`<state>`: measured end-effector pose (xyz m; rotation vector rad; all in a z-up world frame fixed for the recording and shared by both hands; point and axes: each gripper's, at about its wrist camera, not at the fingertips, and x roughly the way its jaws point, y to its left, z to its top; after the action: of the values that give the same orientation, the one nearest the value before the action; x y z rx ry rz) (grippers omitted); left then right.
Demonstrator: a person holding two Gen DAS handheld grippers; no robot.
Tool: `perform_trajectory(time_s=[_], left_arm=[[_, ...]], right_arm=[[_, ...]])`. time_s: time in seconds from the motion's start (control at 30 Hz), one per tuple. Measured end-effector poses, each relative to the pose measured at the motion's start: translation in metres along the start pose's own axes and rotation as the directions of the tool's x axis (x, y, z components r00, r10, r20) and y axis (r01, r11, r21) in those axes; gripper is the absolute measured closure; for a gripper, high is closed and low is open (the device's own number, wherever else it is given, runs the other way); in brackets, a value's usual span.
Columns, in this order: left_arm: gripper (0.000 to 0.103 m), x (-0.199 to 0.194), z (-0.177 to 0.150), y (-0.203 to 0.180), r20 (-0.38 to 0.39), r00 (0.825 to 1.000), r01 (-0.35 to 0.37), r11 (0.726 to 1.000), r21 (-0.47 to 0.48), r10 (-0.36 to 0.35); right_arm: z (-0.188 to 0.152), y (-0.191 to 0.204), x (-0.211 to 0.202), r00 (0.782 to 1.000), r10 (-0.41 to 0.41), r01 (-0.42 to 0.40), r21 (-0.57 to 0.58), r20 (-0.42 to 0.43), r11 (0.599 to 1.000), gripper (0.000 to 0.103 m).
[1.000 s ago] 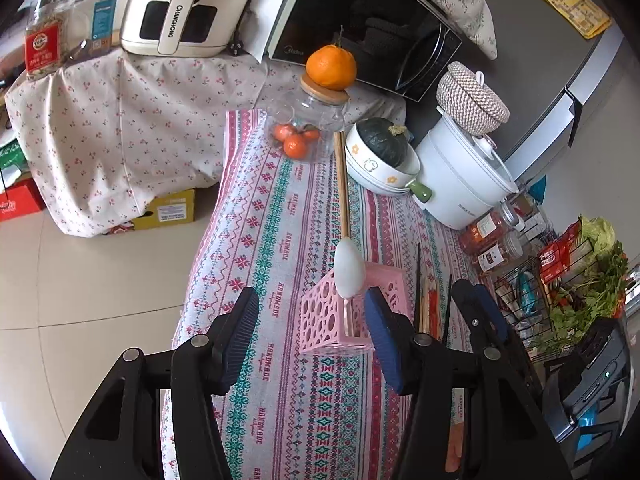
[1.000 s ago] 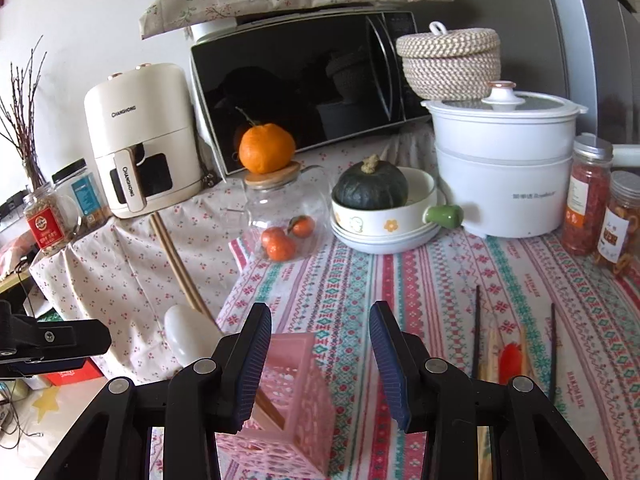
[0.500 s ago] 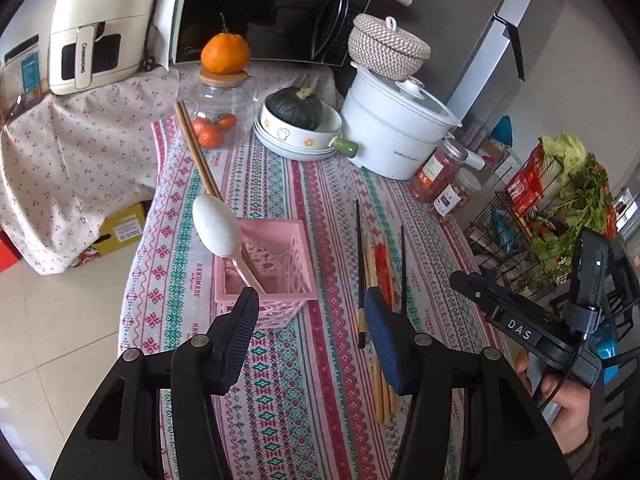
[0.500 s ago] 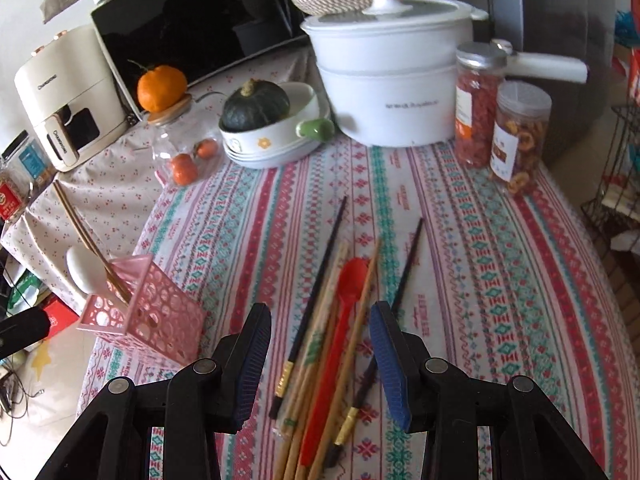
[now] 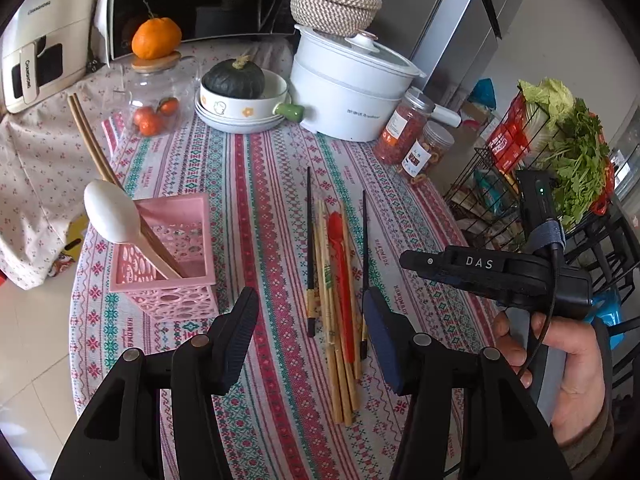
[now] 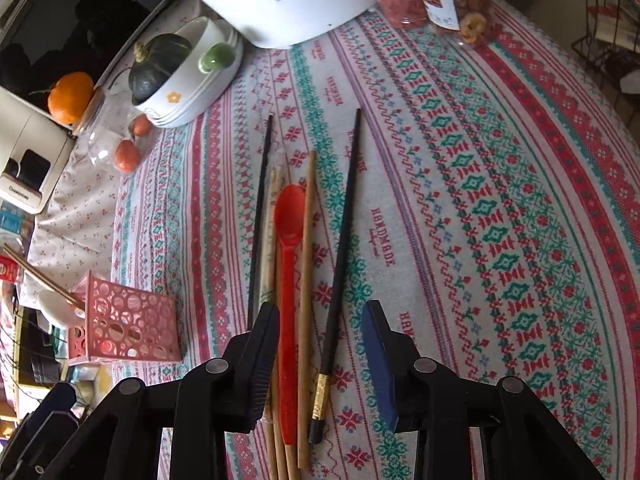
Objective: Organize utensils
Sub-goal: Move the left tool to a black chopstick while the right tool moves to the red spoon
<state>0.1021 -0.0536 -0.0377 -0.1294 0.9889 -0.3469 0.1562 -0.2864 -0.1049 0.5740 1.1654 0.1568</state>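
Loose utensils lie in a row on the patterned tablecloth: a red spoon (image 5: 340,264) (image 6: 288,240), several wooden chopsticks (image 5: 324,272) (image 6: 308,240) and two black chopsticks (image 5: 310,248) (image 6: 344,216). My right gripper (image 6: 320,316) hovers low over their near ends. Its jaws are closing, with the red spoon, a wooden chopstick and a black chopstick in the gap, and the pads press on none of them. My left gripper (image 5: 308,312) stands open and empty above the same row. The pink basket (image 5: 168,256) (image 6: 124,324) to the left holds a white spoon (image 5: 108,212) and a pair of long wooden chopsticks (image 5: 92,140).
A white pot (image 5: 352,84), a bowl with a green squash (image 5: 240,96), a glass jar of oranges (image 5: 156,92) and two snack jars (image 5: 404,128) line the table's far side. A wire rack of greens (image 5: 560,140) stands off the right edge. A hand (image 5: 560,360) grips the right tool.
Both views swung from the pink basket to the loose utensils. The right gripper dropped close over them, rolled, and its jaws narrowed. The left gripper shifted right and stayed open.
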Motion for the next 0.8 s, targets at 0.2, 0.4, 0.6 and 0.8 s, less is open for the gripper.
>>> perform_trajectory(time_s=[0.2, 0.4, 0.6, 0.8], left_arm=[[0.057, 0.053, 0.022, -0.035, -0.091, 0.995, -0.033, 0.999, 0.04, 0.037], [0.066, 0.113, 0.049, -0.033, -0.126, 0.982, -0.14, 0.99, 0.014, 0.141], [0.078, 0.147, 0.063, -0.018, -0.154, 0.966, -0.211, 0.977, -0.014, 0.206], [0.078, 0.172, 0.065, -0.014, -0.201, 0.958, -0.212, 0.977, -0.008, 0.207]], right_arm=[[0.004, -0.011, -0.016, 0.999, 0.036, -0.038, 0.045, 0.033, 0.998, 0.068], [0.003, -0.018, -0.019, 0.999, 0.04, -0.042, 0.074, 0.023, 0.996, 0.068], [0.003, -0.014, -0.026, 0.997, 0.056, -0.059, 0.069, 0.048, 0.996, 0.068], [0.004, -0.013, -0.028, 0.996, 0.082, -0.085, 0.08, 0.046, 0.993, 0.068]])
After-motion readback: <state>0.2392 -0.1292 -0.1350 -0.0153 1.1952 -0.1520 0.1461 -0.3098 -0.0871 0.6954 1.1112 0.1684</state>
